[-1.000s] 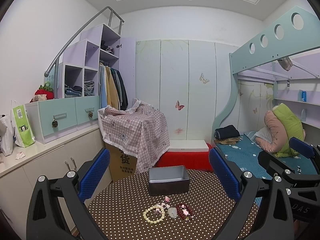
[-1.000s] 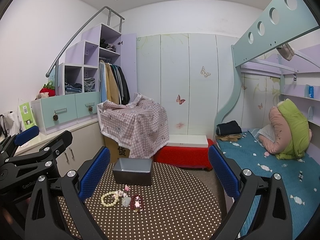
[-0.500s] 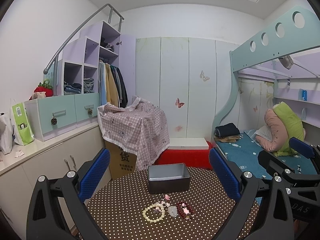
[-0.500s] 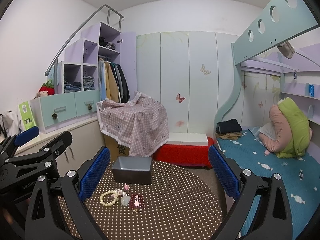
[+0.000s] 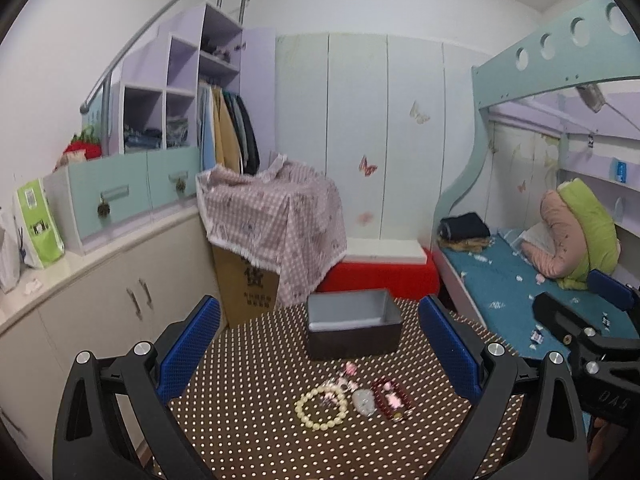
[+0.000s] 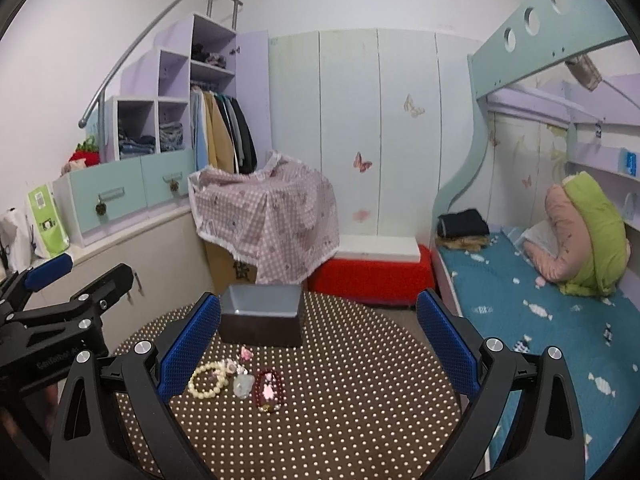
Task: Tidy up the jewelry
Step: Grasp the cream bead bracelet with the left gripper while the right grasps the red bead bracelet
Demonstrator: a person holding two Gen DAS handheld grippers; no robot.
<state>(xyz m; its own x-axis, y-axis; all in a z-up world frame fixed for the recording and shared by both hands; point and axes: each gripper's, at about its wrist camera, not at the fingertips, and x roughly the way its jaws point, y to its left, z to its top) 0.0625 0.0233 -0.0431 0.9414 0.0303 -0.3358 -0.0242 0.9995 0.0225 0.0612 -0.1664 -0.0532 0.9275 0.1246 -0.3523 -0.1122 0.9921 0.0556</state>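
I have both hand-held grippers up above the bench (image 5: pixel 248 360), nothing in either. The left hand-held gripper (image 5: pixel 320 344) stands wide open, its blue pads far apart, and the right hand-held gripper (image 6: pixel 318 340) is spread just as wide.

The jewelry lies in a small cluster on the dotted cloth: a cream bead bracelet (image 5: pixel 321 407) on the left, a pale pendant (image 5: pixel 363 401) just beside it, a dark red bracelet (image 5: pixel 393 398) on the right, and a few small pink pieces (image 5: pixel 349 374) at the far side of the group. Whether they touch one another I cannot tell. Behind them, a little apart, sits the grey box (image 5: pixel 352 322), open-topped, and what I see of its inside looks empty.

So I judge this to be the very start: the approach before the first pick, nothing sorted yet. The next move, I think, calls for bringing one gripper down over a single piece. The cream bracelet sits nearest my left side, the red one nearest my right, so each suits its own gripper. The pieces are small and crowded, so I need to come in low and close on one rim only, without dragging its neighbours.
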